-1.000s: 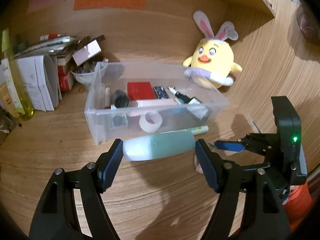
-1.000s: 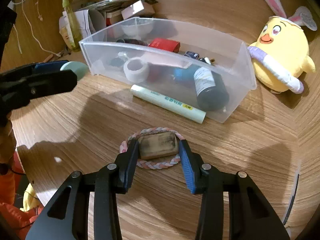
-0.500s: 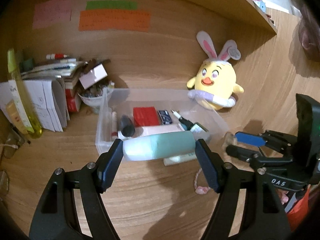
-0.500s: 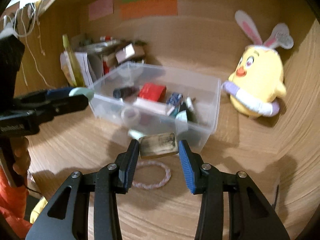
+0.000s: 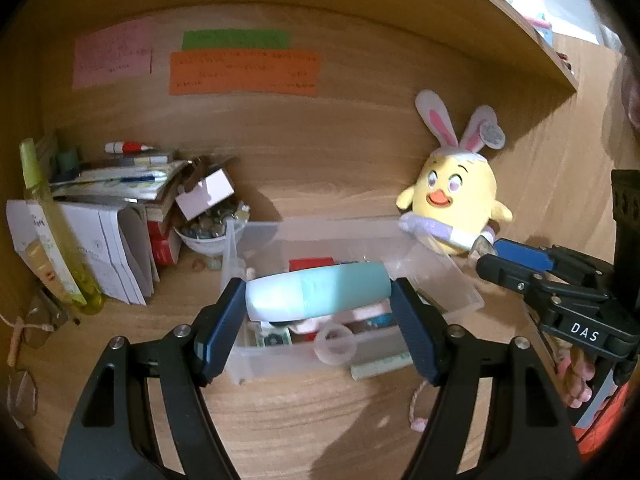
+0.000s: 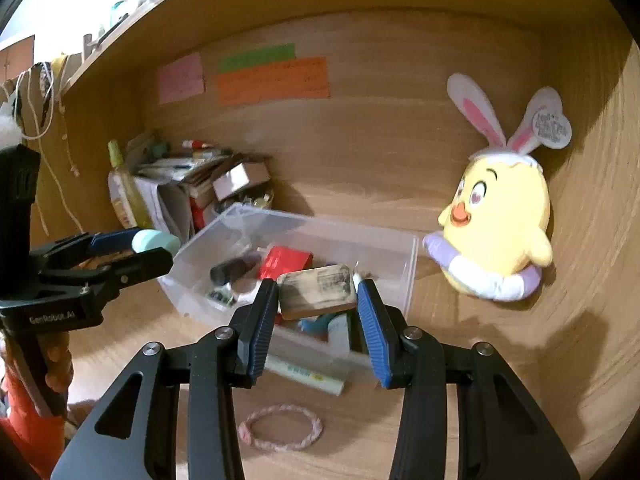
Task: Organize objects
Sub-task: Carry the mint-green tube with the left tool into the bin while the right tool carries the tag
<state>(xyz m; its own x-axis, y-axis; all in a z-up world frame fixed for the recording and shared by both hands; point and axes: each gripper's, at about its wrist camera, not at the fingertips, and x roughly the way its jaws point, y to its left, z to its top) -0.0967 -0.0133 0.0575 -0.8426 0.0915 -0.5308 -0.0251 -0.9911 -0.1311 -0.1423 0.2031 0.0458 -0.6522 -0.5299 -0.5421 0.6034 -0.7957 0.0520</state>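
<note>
While your left gripper (image 5: 318, 308) clamps the teal bottle (image 5: 318, 294) and your right gripper (image 6: 317, 308) clamps the wooden block (image 6: 317, 290), both raised at the clear bin (image 6: 408, 276), carry each past its near wall before releasing. The 2 loads mask the bin's contents, and blur smears its floor.

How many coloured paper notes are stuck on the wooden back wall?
3, grouped together above the clutter: a pink note on the left, a green strip to its right, and a wider orange note just beneath the green one.
</note>
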